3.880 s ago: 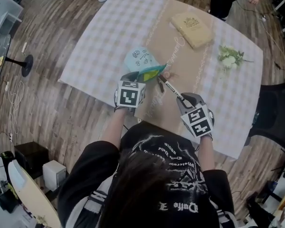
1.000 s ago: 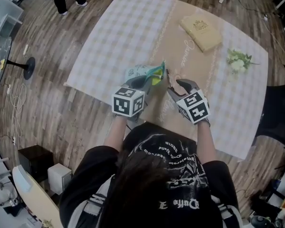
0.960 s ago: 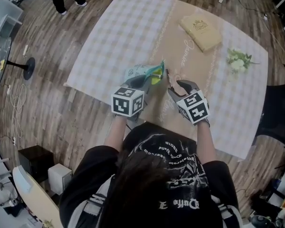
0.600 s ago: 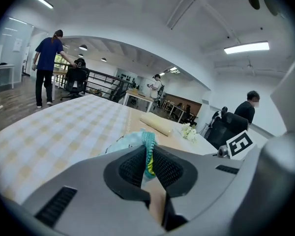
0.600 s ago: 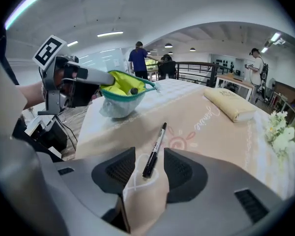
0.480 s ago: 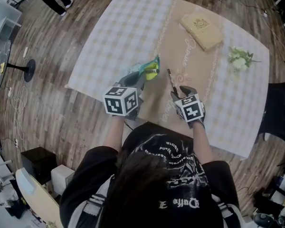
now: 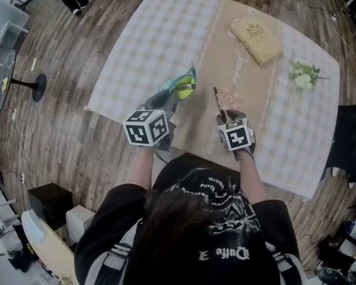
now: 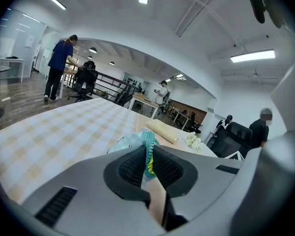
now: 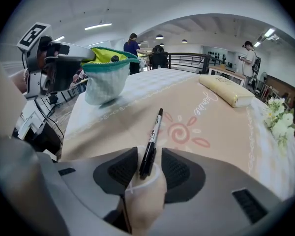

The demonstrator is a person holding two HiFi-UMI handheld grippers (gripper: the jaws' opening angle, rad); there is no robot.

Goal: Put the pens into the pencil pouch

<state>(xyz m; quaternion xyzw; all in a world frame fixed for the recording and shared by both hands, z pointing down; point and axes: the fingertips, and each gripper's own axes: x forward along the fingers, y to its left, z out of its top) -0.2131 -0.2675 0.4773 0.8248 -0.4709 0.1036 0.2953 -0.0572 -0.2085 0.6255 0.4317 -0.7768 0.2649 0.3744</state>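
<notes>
The teal pencil pouch [image 7: 183,86] hangs above the table, and a yellow pen shows in its open mouth. My left gripper [image 7: 171,101] is shut on the pouch rim [image 8: 147,144], which is pinched between the pads. A black pen [image 7: 217,98] lies on the tan table runner, pointing away from me. My right gripper [image 7: 226,117] is low over its near end. In the right gripper view the pen [image 9: 151,140] runs between the closing jaws of that gripper [image 9: 148,169], with small gaps to both pads. The pouch [image 9: 105,80] hangs at the upper left.
A tan book [image 7: 256,33] lies at the far side of the runner, and white flowers [image 7: 302,76] lie at the far right. The checked tablecloth [image 7: 148,34] spreads to the left. A black chair [image 7: 351,141] stands past the right table edge. People stand in the background.
My right gripper has sunk toward the table and now straddles the black pen's near end, its jaws narrower. My left gripper has carried the pouch slightly left and away from the right gripper.
</notes>
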